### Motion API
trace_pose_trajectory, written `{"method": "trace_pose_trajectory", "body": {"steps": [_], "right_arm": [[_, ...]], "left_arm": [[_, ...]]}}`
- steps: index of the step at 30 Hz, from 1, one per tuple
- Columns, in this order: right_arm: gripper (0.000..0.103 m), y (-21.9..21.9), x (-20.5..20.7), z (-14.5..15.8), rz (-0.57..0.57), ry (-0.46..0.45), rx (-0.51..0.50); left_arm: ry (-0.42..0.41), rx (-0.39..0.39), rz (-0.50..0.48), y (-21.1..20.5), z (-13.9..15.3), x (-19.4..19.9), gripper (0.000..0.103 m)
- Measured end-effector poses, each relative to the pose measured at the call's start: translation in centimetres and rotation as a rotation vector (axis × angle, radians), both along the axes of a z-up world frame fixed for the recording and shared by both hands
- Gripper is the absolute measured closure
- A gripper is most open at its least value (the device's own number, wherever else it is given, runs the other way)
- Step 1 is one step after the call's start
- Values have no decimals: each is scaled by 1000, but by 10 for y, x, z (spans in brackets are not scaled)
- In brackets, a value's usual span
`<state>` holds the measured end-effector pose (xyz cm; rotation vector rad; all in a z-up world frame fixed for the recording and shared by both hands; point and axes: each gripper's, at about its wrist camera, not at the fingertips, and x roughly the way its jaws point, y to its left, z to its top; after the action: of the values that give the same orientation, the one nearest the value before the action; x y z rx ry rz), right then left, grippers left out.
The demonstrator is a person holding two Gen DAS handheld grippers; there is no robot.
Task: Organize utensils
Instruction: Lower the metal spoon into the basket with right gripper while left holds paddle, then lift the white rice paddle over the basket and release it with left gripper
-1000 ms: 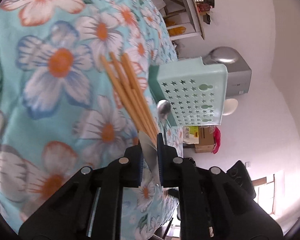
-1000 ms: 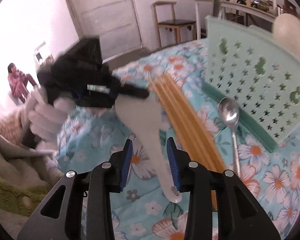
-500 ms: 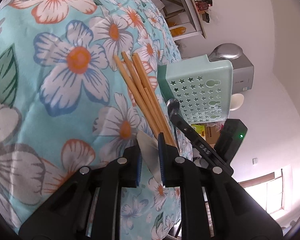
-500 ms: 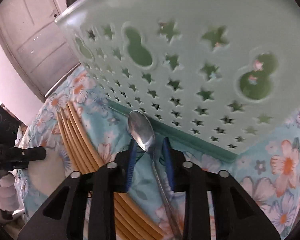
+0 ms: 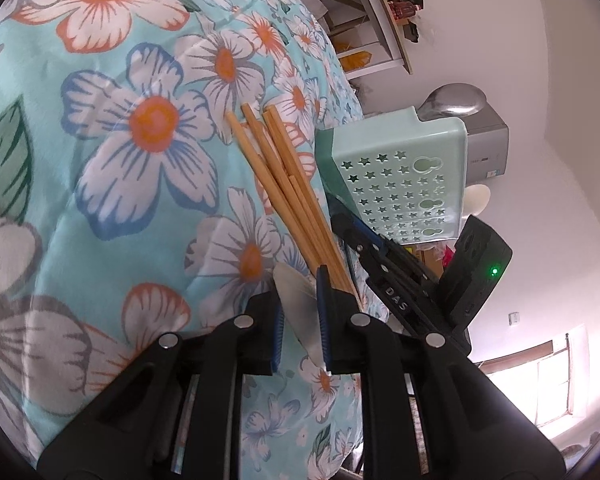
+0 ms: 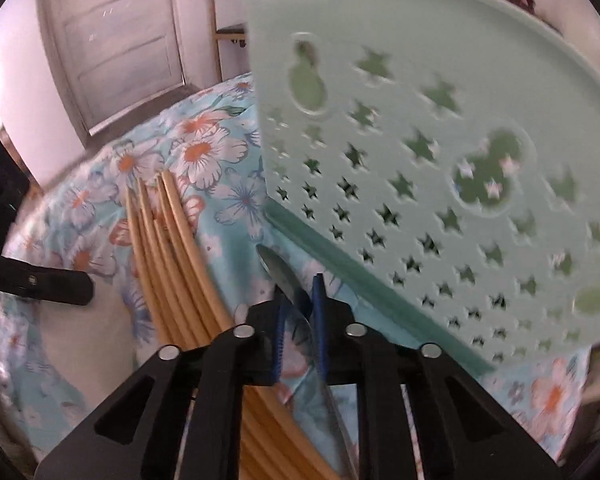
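Right claw [image 6: 299, 316] is closed on a metal spoon [image 6: 284, 276], the neck just behind the bowl pinched between the blue pads while the handle runs back beneath the jaws. A slip is the main risk, judging by how thin and smooth that neck is: a twist on lifting could let the spoon swing or drop onto the chopsticks [image 6: 168, 256] lying just beside it on the flowered cloth [image 6: 204, 152]. Left claw [image 5: 300, 312] is held nearly closed on a white spoon [image 5: 296, 292], gripped at one flat end, with little else of it seen. Beyond both claws, a pale green basket [image 6: 440, 152] with star-shaped holes is stood close behind the metal spoon. Its wall could be knocked if the spoon is raised carelessly. Farther off, a door [image 6: 116, 40] and a chair [image 6: 228, 12] are seen.
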<state>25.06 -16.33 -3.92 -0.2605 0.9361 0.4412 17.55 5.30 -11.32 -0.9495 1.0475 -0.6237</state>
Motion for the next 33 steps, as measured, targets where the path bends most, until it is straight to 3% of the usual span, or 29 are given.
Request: {"method": "trace_pose_trajectory", "body": {"steps": [3, 8, 16, 19, 28, 33], "right_arm": [[98, 7, -2, 0, 11, -52, -57], [100, 2, -15, 20, -29, -137, -24], [100, -37, -46, 70, -125, -263, 76], [100, -61, -63, 90, -161, -296, 120], [100, -100, -97, 127, -243, -381, 281], [100, -123, -117, 148, -265, -433, 360]], "left_arm": [[-13, 25, 2, -3, 4, 0, 88], [-115, 66, -1, -7, 33, -6, 91], [-357, 129, -41, -18, 116, -26, 101], [-460, 167, -47, -20, 152, -35, 101], [-739, 172, -39, -37, 260, -39, 101], [-804, 240, -30, -60, 289, -14, 101]]}}
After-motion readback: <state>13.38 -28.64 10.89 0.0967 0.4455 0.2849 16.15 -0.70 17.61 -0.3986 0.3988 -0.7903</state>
